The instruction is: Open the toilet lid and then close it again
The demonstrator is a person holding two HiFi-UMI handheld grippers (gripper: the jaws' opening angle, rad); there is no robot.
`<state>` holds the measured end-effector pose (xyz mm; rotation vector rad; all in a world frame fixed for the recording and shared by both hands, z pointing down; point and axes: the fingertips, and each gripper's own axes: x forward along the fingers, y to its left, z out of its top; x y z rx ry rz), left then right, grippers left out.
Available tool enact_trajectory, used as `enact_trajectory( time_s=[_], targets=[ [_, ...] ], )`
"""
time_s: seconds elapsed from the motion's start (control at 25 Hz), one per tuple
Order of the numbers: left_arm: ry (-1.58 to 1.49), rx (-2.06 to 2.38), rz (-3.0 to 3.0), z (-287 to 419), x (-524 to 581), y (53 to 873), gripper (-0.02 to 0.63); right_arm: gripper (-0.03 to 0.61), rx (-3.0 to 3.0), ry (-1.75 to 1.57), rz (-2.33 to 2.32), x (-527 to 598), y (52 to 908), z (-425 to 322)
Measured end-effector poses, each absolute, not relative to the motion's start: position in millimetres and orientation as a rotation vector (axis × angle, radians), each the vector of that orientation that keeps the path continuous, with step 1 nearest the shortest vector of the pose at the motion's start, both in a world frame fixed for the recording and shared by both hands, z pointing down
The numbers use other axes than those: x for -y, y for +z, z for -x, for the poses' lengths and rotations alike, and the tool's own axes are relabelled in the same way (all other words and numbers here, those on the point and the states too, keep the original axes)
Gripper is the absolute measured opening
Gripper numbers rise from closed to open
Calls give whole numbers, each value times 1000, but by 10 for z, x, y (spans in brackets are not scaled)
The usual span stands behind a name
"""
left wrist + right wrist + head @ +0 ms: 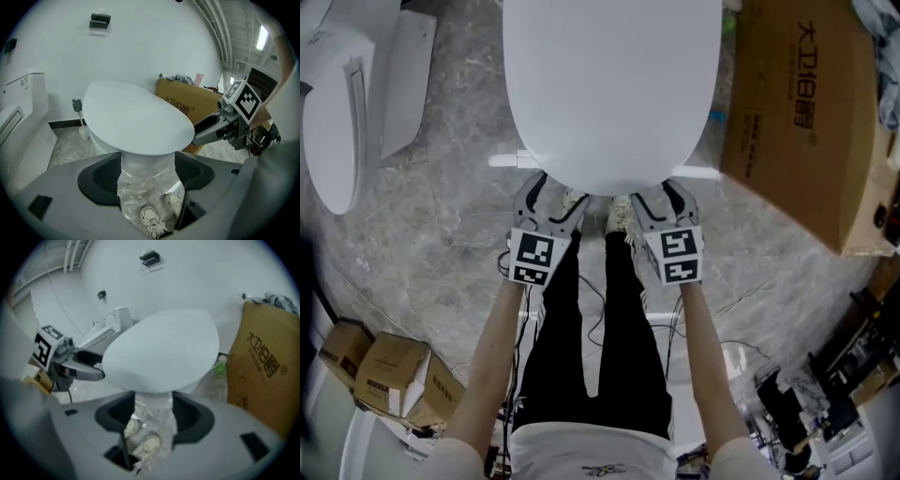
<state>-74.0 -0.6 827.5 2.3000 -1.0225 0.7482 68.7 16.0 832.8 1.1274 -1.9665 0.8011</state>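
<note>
The white toilet lid [609, 84] lies down flat over the bowl and fills the top middle of the head view. My left gripper [546, 199] and right gripper [667, 199] sit side by side at its front edge, their tips hidden just under the rim. In the left gripper view, the left gripper [147, 171] is open, with the lid [136, 122] just beyond the jaws and only floor between them. In the right gripper view, the right gripper [153, 414] is also open below the lid [164, 352]. Neither holds anything.
A large cardboard box [797, 112] stands close on the toilet's right. Another white toilet [337, 103] lies to the left. Small cartons [389, 375] sit at lower left. The person's shoes [581, 211] are right below the lid's front. A toilet brush [77, 107] stands by the wall.
</note>
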Motion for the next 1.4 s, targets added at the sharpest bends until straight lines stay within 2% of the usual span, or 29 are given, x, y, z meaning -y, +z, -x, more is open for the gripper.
enact_trajectory(
  time_s=[0.8, 1.12, 1.4],
  targets=[
    [745, 992, -2297, 732, 27, 8039, 359, 256, 1993, 810, -1088, -134, 8079, -704],
    [798, 962, -2398, 731, 20, 7572, 357, 256, 2053, 863, -1075, -106, 7571, -744],
    [705, 1015, -2419, 714, 129, 6970, 357, 256, 2117, 895, -1198, 8, 6958, -765]
  ],
)
